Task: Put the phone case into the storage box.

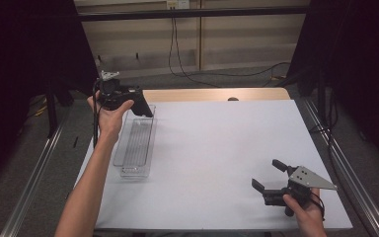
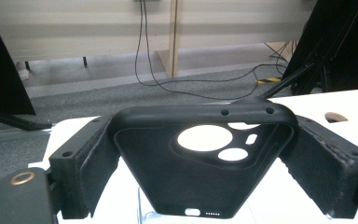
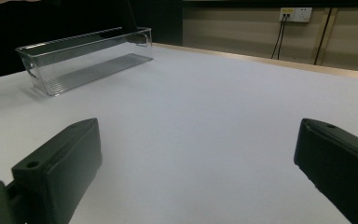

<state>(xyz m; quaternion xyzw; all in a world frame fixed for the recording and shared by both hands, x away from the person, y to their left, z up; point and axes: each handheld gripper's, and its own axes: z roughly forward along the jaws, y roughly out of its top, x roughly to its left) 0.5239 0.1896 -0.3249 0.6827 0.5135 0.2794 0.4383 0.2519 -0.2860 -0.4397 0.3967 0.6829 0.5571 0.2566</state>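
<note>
While gripping a phone case [image 2: 200, 172], the left claw [image 2: 205, 158] (half-closed) clamps it.

- Left gripper [image 1: 145, 109]: black body, grey three-cornered plate on top, black cable trailing down
- Right gripper [image 1: 268, 174]: black, grey plate dotted with small holes
- Jaw pads ribbed black, screw holes near tips
- Forearms bare, no sleeves

a matte black phone case [image 2: 200, 172] with pale cut-out holes sits between the black jaws of the left gripper [image 1: 128, 101]. a clear, ribbed plastic bin [image 1: 137, 143] rests on the white bench [image 1: 217, 148], which has a light wood far edge. the right gripper [image 1: 271, 180] is black with a grey plate.
</note>
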